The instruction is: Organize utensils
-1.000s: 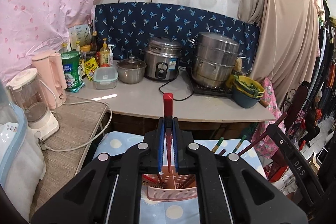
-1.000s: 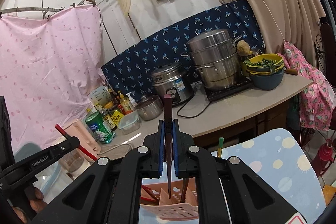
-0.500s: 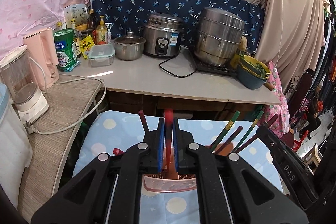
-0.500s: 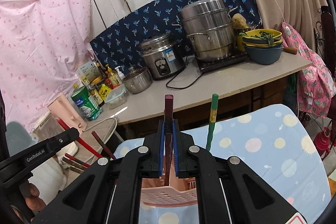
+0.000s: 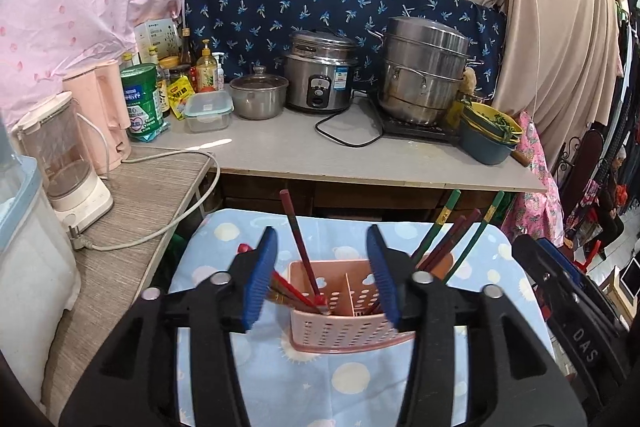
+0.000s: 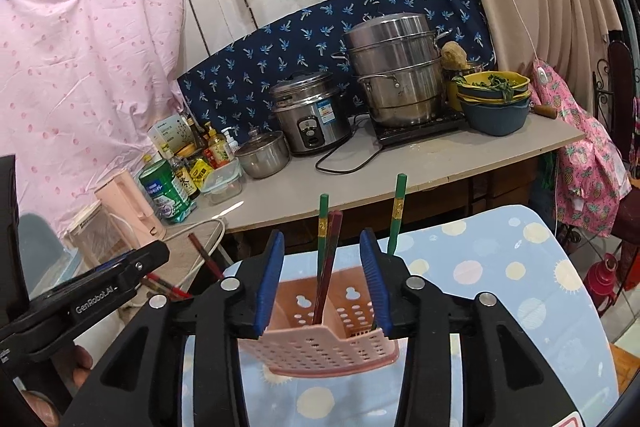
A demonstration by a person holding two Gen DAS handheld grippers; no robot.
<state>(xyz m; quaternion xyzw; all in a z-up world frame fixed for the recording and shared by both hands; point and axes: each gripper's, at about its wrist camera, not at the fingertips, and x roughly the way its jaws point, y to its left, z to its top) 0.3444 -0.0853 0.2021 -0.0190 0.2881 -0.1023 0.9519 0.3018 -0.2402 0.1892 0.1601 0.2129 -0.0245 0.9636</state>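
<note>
A pink perforated holder (image 5: 344, 327) stands on the table (image 5: 304, 387), which wears a blue cloth with pale dots, about midway between its left and right edges. A middle wall splits the holder into two compartments. The left one holds red chopsticks (image 5: 298, 247): one leans up toward the far edge, and others lie low, tilted over the left rim. The right one holds green chopsticks (image 5: 472, 239) with gold bands and darker red ones, fanning toward the far right corner.

The left gripper (image 5: 322, 275) hangs over the holder with its blue pads spread. Its jaws have just been opening; the upright red chopstick stands between them, touched by neither pad.

The right gripper (image 6: 322, 281) is likewise parted, its jaws just opened. A dark red chopstick (image 6: 328, 259) and a green one (image 6: 322, 231) stand loose in the gap.
</note>
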